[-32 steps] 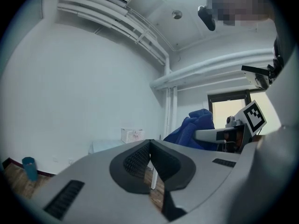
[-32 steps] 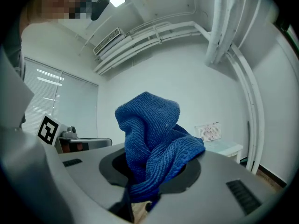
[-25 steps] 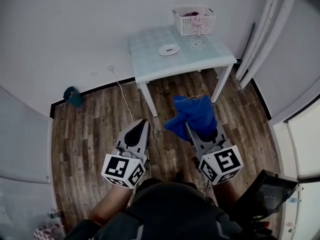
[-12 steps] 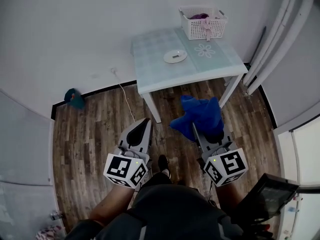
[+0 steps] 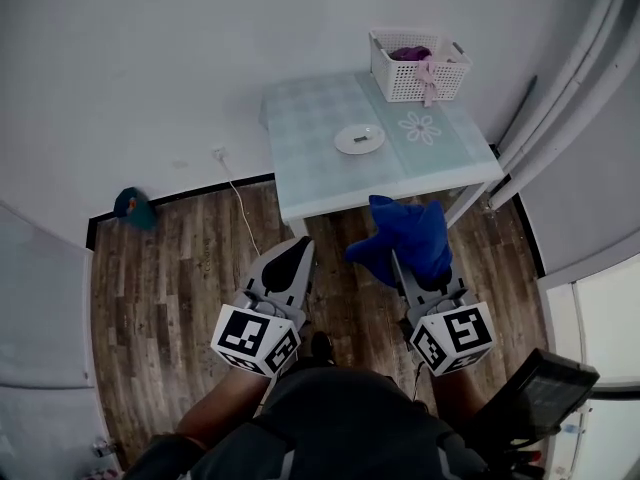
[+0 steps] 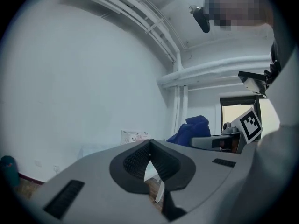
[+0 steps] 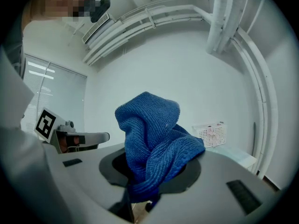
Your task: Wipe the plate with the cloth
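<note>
Since half a second ago: the table sits lower and larger in the head view. The person has closed in on it with both grippers, and the cloth now overlaps its near edge in that view.

Count: 1 plate, 1 cloth, 1 basket, 2 grippers.

Plate: white, round, flat on the table, about mid-top. It is well apart from both grippers and nothing touches it.

Cloth: blue and bunched. It is pinched between the jaws of the right gripper and stands up in a fold above them. It is held at the table's near edge, toward the near right corner, clear of the plate.

Left gripper: jaws pressed together at the tips, nothing between them. It is held over the wooden floor, short of the near edge.

Basket: white lattice, the only container, at the far right corner of the table. Inside is a purple fabric, and a pink ribbon hangs on its front wall.

Floor: one teal object by the wall and one white cable.
</note>
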A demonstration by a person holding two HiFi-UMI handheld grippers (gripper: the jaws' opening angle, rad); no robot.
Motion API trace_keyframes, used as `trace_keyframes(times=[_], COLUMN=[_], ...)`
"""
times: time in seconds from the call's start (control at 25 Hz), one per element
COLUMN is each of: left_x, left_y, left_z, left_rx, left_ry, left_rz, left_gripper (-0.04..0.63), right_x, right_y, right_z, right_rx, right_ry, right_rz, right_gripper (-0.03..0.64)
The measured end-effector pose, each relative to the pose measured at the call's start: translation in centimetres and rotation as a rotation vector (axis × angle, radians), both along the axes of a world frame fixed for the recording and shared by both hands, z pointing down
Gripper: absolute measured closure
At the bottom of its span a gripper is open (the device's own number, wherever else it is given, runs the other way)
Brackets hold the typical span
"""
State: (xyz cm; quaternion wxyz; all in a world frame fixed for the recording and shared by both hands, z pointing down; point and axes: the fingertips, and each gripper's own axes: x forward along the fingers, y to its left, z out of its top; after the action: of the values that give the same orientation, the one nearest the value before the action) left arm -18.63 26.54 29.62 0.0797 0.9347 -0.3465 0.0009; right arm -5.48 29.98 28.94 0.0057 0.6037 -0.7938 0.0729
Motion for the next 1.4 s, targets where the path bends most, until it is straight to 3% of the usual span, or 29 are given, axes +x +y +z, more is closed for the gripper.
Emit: trace_keyframes(times=[0.4,1.16,1.4], left_x=[0.3,9.1,9.7], left_y=[-7.4,-20.2,-23.0], left_z=[0.9,0.8,0.6], left_rx=[-0.018,-0.022,-0.03], left_ry=[-0.006,-0.042,-0.068], left_rz=[0.023,-0.128,-0.163], left_gripper=[0.586,0.586,0.586], right_x=[0.8,11.5,12.2], right_y=[-7.6,-20.7,-23.8], right_z=[0.2,0.0,-0.5], right_rx=[-0.009,-0.003,0.01], right_ry=[0.024,-0.036,-0.062], right_rz=[0.028,-0.09,-0.127], right_gripper=[0.497,0.495,0.496])
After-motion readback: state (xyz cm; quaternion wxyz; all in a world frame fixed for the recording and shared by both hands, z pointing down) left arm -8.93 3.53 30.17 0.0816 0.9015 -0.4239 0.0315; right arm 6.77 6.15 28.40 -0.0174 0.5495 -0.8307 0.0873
